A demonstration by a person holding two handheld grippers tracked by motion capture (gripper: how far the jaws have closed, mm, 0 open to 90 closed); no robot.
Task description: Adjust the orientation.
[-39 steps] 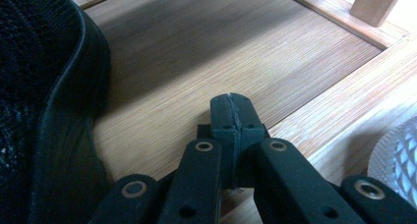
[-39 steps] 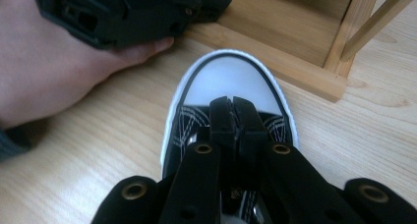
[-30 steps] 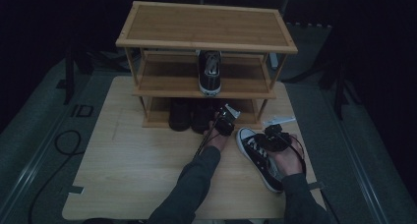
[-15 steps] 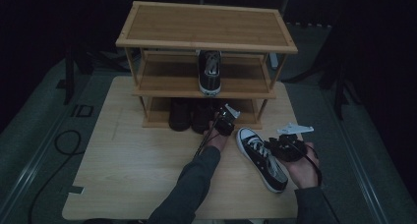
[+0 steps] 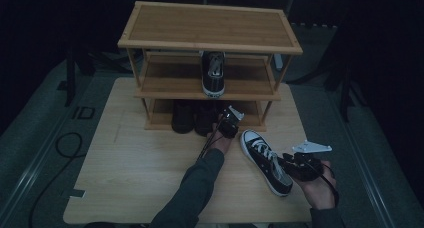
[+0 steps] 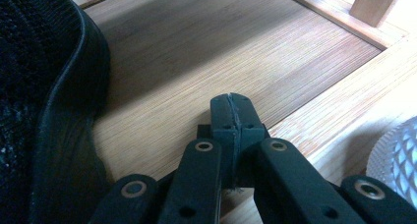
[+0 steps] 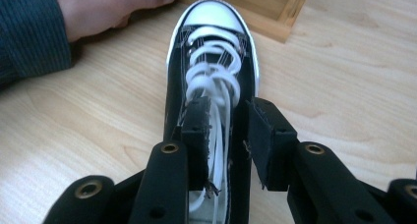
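My right gripper (image 7: 226,135) straddles the black sneaker (image 7: 214,81) on the desk (image 5: 140,163), jaws spread; my left gripper (image 6: 231,118), jaws pressed together, sits at the shoe rack (image 5: 210,28).

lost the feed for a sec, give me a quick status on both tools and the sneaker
Left tool shut, empty, at the rack's bottom shelf. Right tool open over the sneaker on the table. Nothing in the way.

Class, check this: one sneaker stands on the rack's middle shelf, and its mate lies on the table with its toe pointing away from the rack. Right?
Not quite. The sneaker on the table points its white toe toward the rack, as the high view shows. The sneaker on the middle shelf is as stated.
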